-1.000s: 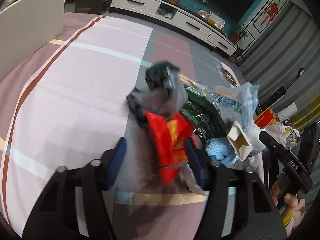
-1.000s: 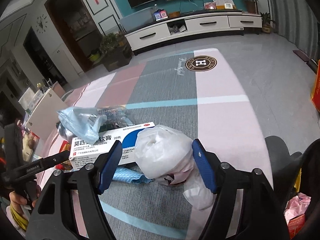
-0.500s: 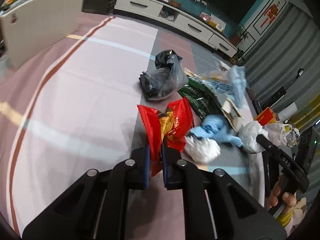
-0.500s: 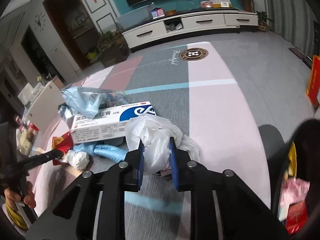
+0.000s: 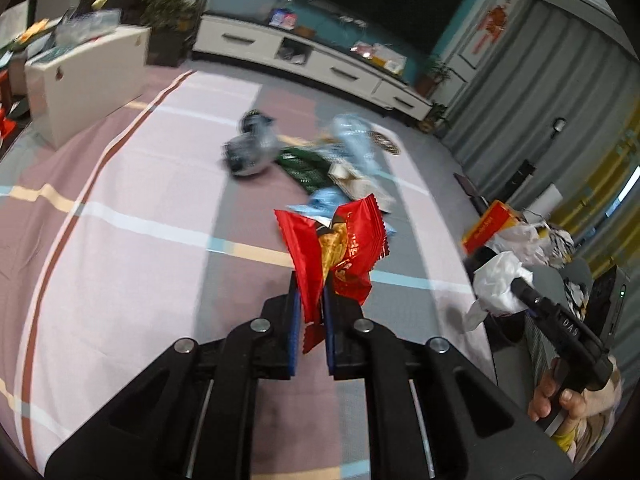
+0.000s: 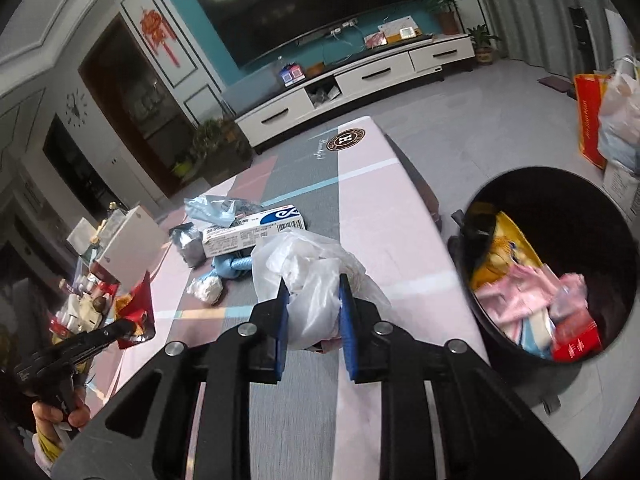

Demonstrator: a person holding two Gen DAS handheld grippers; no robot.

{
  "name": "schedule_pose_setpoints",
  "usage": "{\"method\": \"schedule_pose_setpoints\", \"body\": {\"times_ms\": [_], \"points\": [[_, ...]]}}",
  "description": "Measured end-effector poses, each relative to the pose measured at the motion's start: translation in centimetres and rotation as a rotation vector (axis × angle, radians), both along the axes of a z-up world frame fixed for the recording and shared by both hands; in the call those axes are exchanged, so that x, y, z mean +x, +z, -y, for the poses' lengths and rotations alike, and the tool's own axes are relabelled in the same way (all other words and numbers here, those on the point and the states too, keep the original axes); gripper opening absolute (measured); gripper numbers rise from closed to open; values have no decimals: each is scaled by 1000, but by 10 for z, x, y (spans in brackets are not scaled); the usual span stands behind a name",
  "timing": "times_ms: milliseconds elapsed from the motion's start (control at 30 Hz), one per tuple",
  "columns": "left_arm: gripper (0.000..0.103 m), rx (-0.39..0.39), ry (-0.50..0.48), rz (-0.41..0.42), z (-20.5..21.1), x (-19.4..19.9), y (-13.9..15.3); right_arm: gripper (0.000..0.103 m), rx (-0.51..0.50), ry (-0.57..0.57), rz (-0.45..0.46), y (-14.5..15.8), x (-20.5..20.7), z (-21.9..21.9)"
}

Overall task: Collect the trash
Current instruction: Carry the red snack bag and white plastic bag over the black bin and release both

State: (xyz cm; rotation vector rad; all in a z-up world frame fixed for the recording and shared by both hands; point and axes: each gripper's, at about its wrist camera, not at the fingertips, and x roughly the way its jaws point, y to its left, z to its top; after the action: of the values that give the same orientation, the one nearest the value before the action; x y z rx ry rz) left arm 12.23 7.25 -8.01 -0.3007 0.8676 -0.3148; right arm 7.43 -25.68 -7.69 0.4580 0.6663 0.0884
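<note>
My left gripper [image 5: 309, 288] is shut on a red and gold snack wrapper [image 5: 340, 240], held up off the striped table cover [image 5: 120, 240]. My right gripper [image 6: 314, 288] is shut on a crumpled white plastic bag [image 6: 316, 276], lifted above the table. The same bag [image 5: 500, 280] shows at the right of the left wrist view, and the red wrapper [image 6: 138, 304] at the left of the right wrist view. On the table lie a white and blue box [image 6: 252, 228], a blue cloth [image 6: 234, 264], a white paper ball [image 6: 206, 289], a grey bag [image 5: 250, 148] and a green packet [image 5: 304, 166].
A black round bin [image 6: 516, 184] holding pink, yellow and red wrappers stands on the floor right of the table. A white cabinet [image 5: 84, 80] is at the table's left. A TV stand [image 6: 360, 84] runs along the far wall. A red box [image 5: 486, 226] and bags lie beyond the table's right edge.
Both grippers closed, the left on the red wrapper and the right on the white bag, then lifted them. The right gripper swung toward the bin, which has come into view.
</note>
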Motion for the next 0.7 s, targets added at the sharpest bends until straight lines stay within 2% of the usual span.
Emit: {"method": "schedule_pose_setpoints", "body": {"times_ms": [167,433,700], "points": [[11,-5,-94,24,39,-17,17,23,-32,-31,25,11,-32,15],[11,-3,-230,62,102,-28,41,23,8,-147,98,26,-70,64],[11,14,-390,97,190,-24,59,23,73,-280,133,19,-97,117]]}}
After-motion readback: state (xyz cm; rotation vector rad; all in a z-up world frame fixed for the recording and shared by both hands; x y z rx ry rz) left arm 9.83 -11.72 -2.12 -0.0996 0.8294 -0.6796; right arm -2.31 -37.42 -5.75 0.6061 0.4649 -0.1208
